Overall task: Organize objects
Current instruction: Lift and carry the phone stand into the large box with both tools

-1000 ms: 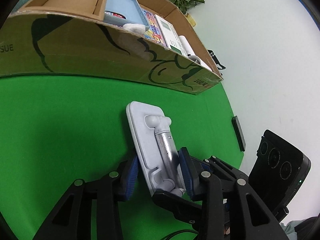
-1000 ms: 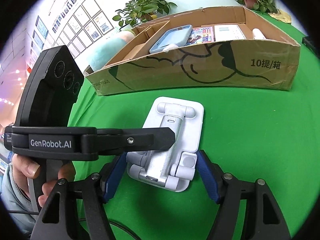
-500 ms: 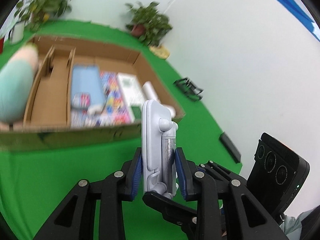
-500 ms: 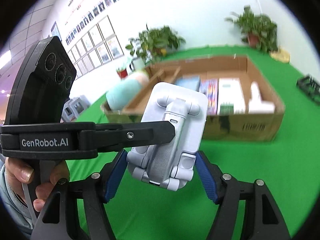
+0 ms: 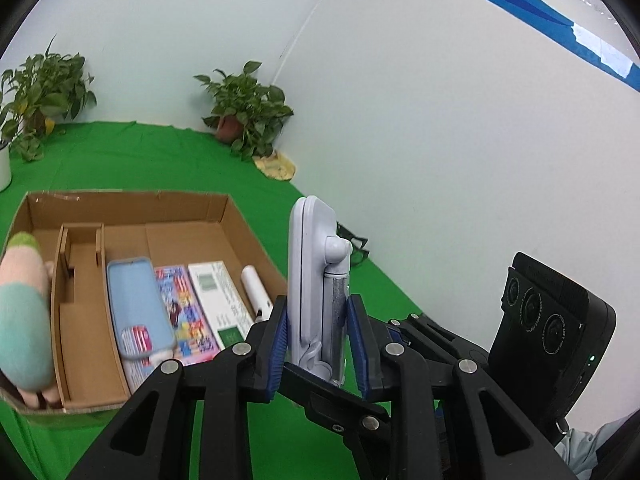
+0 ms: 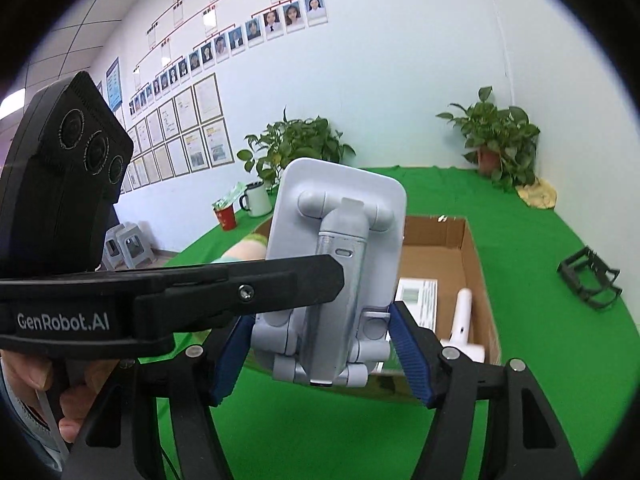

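Since a second ago we have lifted the white folding stand point(image 5: 312, 280) off the green counter point(image 5: 160, 160), both jaws clamped on it, the left ones just closing, above the cardboard box's point(image 5: 240, 220) near edge, still unplaced.
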`<state>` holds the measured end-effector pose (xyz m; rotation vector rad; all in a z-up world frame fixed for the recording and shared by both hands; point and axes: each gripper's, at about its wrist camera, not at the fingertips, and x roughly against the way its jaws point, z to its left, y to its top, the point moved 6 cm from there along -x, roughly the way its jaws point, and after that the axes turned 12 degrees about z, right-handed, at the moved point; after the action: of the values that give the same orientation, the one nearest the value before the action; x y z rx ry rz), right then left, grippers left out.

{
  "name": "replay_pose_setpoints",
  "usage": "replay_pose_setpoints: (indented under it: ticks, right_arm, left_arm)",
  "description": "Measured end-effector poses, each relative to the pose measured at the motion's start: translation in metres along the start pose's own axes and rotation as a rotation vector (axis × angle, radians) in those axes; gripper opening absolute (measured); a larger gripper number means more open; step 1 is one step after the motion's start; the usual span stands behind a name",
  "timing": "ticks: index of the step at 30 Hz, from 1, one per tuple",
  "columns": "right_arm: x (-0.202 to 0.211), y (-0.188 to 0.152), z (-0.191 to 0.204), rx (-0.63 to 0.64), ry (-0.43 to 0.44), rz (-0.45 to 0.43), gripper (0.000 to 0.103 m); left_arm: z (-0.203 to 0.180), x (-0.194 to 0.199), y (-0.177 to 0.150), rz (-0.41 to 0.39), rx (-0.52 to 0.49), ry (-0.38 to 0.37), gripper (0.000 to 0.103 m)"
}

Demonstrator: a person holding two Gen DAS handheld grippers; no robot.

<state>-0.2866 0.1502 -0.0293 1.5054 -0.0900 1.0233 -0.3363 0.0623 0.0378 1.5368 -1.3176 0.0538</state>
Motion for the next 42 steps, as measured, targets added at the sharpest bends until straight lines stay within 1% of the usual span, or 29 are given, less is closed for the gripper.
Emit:
replay_pose_setpoints:
  ticks: [4,7,9,12,15,19,24,28,31,36,42]
  right_arm:
    - [0.003,0.019,-0.006,0.017,-0.004,-0.025,0.066]
    - [-0.001,0.032,-0.013,0.015,0.01,-0.019,0.066]
    - [-0.007,0.041,-0.017,-0.002,0.042,0.006,0.066]
    - [-0.019,0.056,-0.021,0.016,0.055,0.025,0.066]
    - [-0.033,0.071,-0.028,0.01,0.068,0.064,0.066]
    - [-0.06,0.08,-0.042,-0.029,0.099,0.157,0.066]
    - [-0.104,0.073,-0.061,-0.082,0.132,0.28,0.066]
    - [-0.142,0.053,-0.074,-0.133,0.15,0.394,0.066]
    - [-0.166,0.039,-0.082,-0.156,0.152,0.465,0.066]
    - [-0.19,0.021,-0.085,-0.177,0.153,0.541,0.066]
    - [-0.208,0.01,-0.088,-0.167,0.105,0.608,0.066]
  left_arm:
    - [-0.003,0.006,0.023,-0.018,-0.014,0.002,0.025]
    - [0.001,0.006,0.039,-0.008,-0.004,0.017,0.025]
    - [0.007,0.003,0.052,-0.002,0.01,0.033,0.025]
    - [0.02,0.0,0.07,0.011,0.043,0.035,0.025]
    - [0.033,-0.009,0.086,0.031,0.06,0.04,0.025]
    - [0.059,-0.033,0.098,0.083,0.118,0.037,0.024]
    - [0.104,-0.083,0.092,0.176,0.208,0.04,0.025]
    - [0.139,-0.121,0.075,0.247,0.29,0.017,0.024]
    - [0.162,-0.143,0.062,0.283,0.343,0.002,0.025]
    - [0.191,-0.167,0.045,0.322,0.412,-0.023,0.025]
    - [0.213,-0.184,0.029,0.347,0.481,-0.053,0.025]
